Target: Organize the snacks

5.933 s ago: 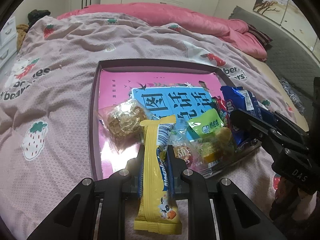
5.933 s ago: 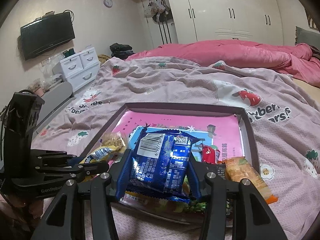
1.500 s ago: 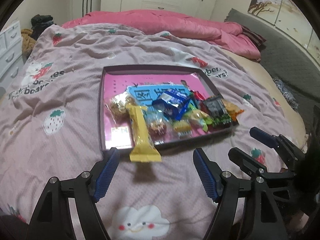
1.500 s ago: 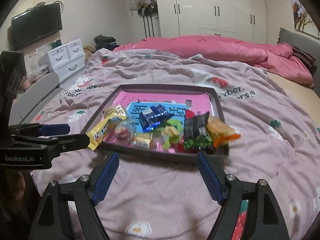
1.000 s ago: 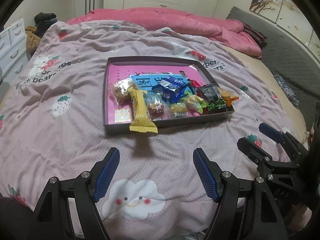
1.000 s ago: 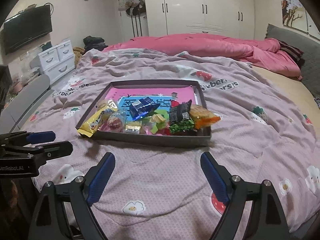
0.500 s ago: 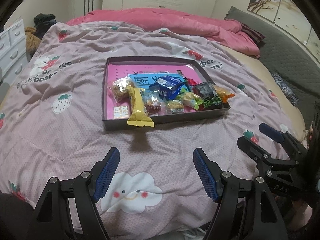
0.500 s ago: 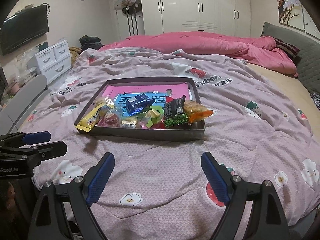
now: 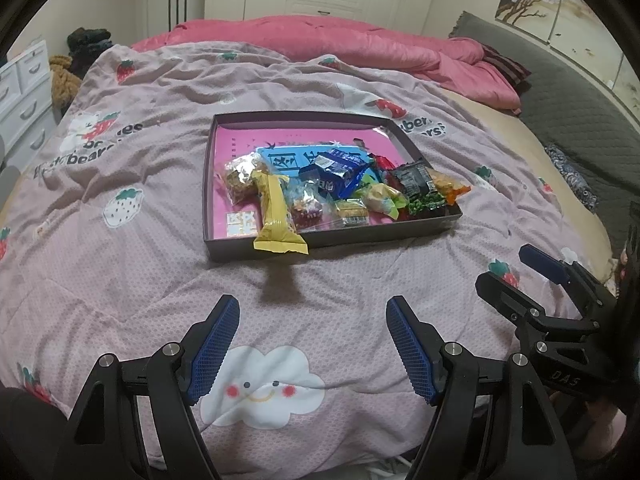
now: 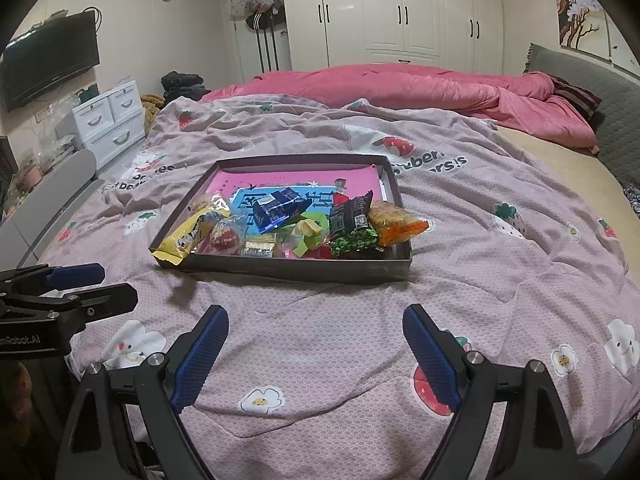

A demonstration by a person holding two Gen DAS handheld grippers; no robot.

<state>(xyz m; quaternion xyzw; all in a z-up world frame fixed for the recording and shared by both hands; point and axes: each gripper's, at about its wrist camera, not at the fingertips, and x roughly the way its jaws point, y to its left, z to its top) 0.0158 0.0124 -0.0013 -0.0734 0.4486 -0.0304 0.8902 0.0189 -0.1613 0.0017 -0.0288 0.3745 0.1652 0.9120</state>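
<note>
A dark shallow box [image 9: 248, 247] [image 10: 304, 270] with a pink lining rests on the bed. Several snacks lie along its near side: a long yellow bar [image 9: 275, 216] [image 10: 188, 236] hanging over the front rim, a blue packet [image 9: 334, 172] [image 10: 280, 207], a black and green packet [image 9: 418, 190] [image 10: 352, 224] and an orange packet [image 9: 448, 184] [image 10: 398, 222]. My left gripper [image 9: 312, 316] is open over the quilt, well short of the box, nothing between its fingers. My right gripper [image 10: 316, 324] is likewise open and empty, back from the box.
A pink quilt printed with strawberries and clouds [image 9: 260, 392] covers the bed. A bright pink duvet [image 10: 420, 84] is bunched at the far side. White drawers [image 10: 108, 120] and a wall television [image 10: 48, 60] stand at the left, wardrobes behind.
Both grippers let go of their packets, the yellow bar and the blue one now lying in the box, then drew back from it. Over the last half second nothing has visibly moved.
</note>
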